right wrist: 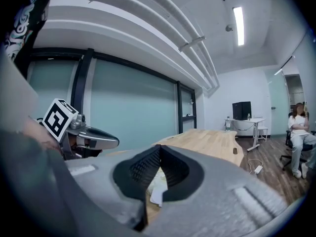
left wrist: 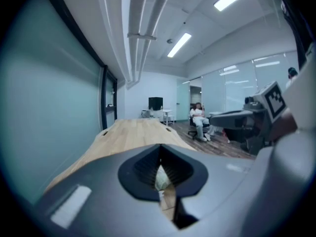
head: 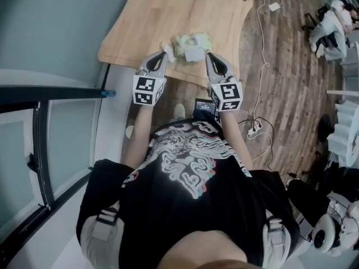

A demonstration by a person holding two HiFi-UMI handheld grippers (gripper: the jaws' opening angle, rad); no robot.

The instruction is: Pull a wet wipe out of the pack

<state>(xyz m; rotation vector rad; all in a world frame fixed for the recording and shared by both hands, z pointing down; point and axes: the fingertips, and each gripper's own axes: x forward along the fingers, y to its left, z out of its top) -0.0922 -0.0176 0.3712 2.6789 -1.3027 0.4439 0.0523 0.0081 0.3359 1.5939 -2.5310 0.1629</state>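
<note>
Left gripper [head: 164,53], jaws closed, sits at a crumpled white wipe [head: 170,56] jutting left of the pale-green plastic pack [head: 193,42]. Right gripper [head: 208,55], also closed and empty, flanks the pack's right. The wipe looks either mid-pull or just freed.

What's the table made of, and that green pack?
The table looks like pale wood, smooth and matte: grain streaks and plank seams show. The pack seems soft plastic film, pale green and crinkled, but it's too small to be sure.

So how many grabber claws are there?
2. The left gripper is just left of the wipe pack, the right gripper just right of it. None seem hidden.
</note>
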